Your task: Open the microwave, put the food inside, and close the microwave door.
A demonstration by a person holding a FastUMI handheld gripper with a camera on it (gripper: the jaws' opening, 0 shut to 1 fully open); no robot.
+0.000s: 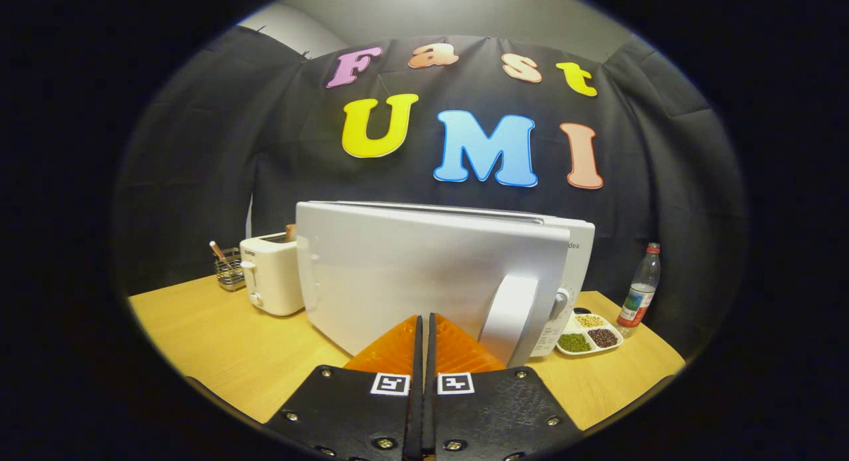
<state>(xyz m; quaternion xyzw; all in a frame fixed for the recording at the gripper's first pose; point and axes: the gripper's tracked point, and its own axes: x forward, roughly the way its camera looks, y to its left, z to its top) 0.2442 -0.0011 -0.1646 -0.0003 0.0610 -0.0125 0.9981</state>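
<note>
We see our fingers (424, 328) pressed together, empty, tips right at the microwave (438, 275) door beside its handle (509, 315); the microwave stands on the desk (219, 341) between toaster (272, 274) and tray (589, 335).

Tool (424, 325) level and pointing forward, its two fingers pressed together, empty.

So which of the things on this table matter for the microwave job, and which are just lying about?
For the job: white microwave with its curved door handle; gripper, jaws closed together, empty, just before the door.

Lying about: white toaster, wire basket, plastic bottle, divided white tray of beans.
</note>
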